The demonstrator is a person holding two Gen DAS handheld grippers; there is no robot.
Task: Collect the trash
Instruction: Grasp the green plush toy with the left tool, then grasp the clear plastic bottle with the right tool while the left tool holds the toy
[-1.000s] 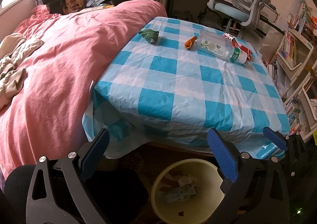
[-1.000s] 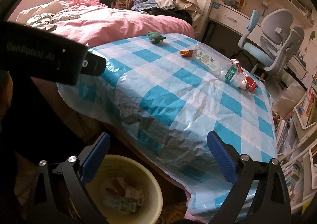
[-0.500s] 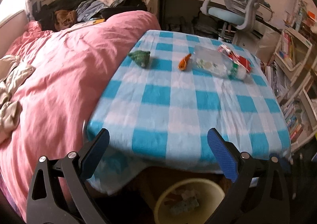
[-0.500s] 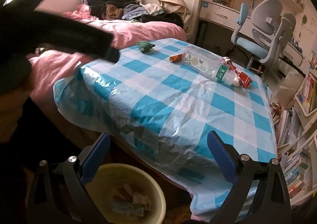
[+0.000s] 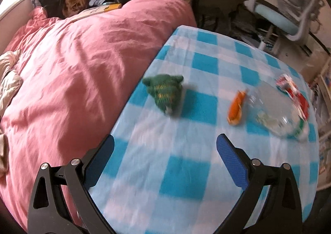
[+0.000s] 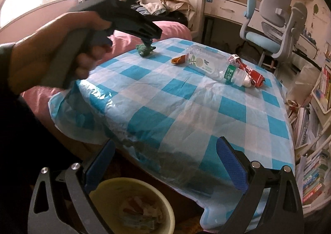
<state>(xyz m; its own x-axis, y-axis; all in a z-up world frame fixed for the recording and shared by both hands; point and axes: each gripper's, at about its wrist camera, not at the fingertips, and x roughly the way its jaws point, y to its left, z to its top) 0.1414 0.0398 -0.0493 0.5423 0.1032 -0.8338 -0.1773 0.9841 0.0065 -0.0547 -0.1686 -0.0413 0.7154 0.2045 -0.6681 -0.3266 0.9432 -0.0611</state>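
1. Left wrist view: my left gripper (image 5: 164,159) has moved forward over the checked table (image 5: 186,176) in the last second. The yellow bin, which was under my fingers before, is gone from this view. My jaws are wide and hold nothing. The green crumpled wrapper (image 5: 164,92) lies ahead, near the left edge of the table by the pink bed (image 5: 72,68). To its right lie the orange wrapper (image 5: 235,108), then the plastic bottle (image 5: 277,116) and, touching its far side, the red wrapper (image 5: 294,92). I judge that the green piece is my next pick.

2. Right wrist view: my right gripper (image 6: 164,159) has stayed low at the near edge, wide and empty, above the bin (image 6: 165,209), which already holds some trash. My left hand (image 6: 51,56) now reaches far, with the tool's tip just above the green wrapper (image 6: 144,50). The picking is not yet done.
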